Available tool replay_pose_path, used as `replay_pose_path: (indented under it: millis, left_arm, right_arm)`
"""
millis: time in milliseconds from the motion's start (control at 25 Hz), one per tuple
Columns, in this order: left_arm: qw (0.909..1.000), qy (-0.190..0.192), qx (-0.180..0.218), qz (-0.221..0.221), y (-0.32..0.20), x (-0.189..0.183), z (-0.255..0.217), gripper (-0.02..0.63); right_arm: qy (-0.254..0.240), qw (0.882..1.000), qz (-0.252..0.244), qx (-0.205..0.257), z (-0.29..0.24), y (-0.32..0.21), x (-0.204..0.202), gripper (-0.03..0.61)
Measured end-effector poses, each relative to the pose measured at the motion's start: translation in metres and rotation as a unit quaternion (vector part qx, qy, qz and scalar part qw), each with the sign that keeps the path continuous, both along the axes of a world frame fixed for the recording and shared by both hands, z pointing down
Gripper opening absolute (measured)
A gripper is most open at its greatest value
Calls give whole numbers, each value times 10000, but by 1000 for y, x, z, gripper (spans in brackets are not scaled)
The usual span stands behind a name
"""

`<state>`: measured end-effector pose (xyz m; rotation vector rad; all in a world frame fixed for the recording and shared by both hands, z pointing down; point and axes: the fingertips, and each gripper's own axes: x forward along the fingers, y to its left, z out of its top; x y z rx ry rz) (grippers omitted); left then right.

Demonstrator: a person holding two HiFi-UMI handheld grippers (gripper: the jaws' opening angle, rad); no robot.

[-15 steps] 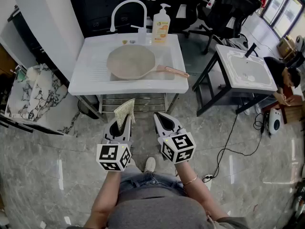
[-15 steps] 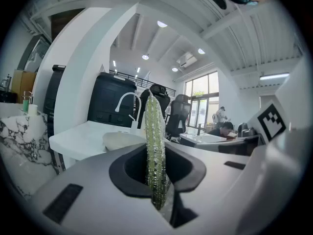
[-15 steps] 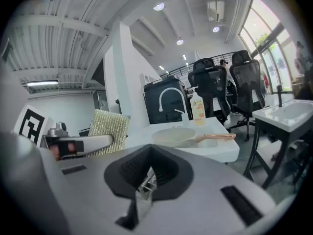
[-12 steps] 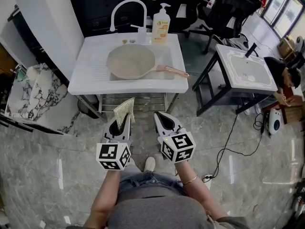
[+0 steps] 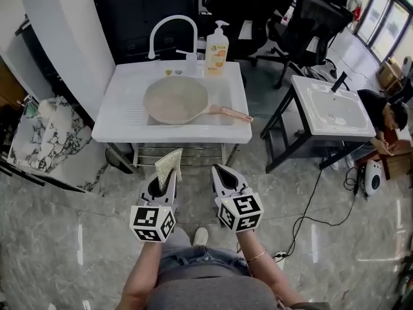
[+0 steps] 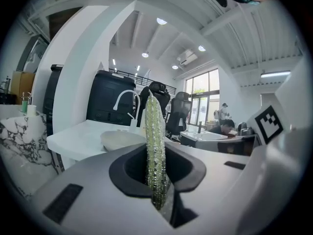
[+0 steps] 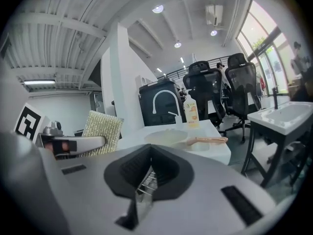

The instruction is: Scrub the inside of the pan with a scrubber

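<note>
Sink-side, ahead of the scrub: a yellow-green scrubber (image 6: 154, 151) is being pinched upright and edge-on between the jaws of the left gripper (image 5: 164, 175), well apart from the white sink (image 5: 122, 118). There the pan (image 5: 175, 99) is lying over the basin with its handle (image 5: 229, 113) pointing right. The right gripper (image 5: 220, 172) is being carried alongside, its jaws pressed together on nothing. A soap bottle (image 5: 217, 41) and a faucet (image 5: 169, 23) are seen at the sink's back edge.

No scrubbing is being done yet, and the approach is judged to be the step in hand. It is likely to be done best if the scrubber's broad face, rather than its thin edge, is being turned down toward the pan's floor as the gap is being closed. The handle would probably be well steadied by the right gripper, which would have to be opened first. A pan perched over a basin may otherwise be pushed about or tipped under scrubbing pressure.
</note>
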<state>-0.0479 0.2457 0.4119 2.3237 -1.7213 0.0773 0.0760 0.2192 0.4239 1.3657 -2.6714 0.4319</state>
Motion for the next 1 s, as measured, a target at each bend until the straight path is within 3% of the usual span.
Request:
replay_pose_path:
  millis: [280,480,1000]
  left_arm:
    - [9998,-45,22,-212,-19,-18,-7,64]
    - [9998,-69,-40,-202,-51,-23,-3,64]
    - [9993,113,-228,273,-197,-54,5,63]
  right_arm:
    - [151,9996,116,207,-13,-26,-2,11]
    - [177,9997,100,95,-8,-50,-5,11]
    - [239,9983,513,-130,-3,-189,-36,11]
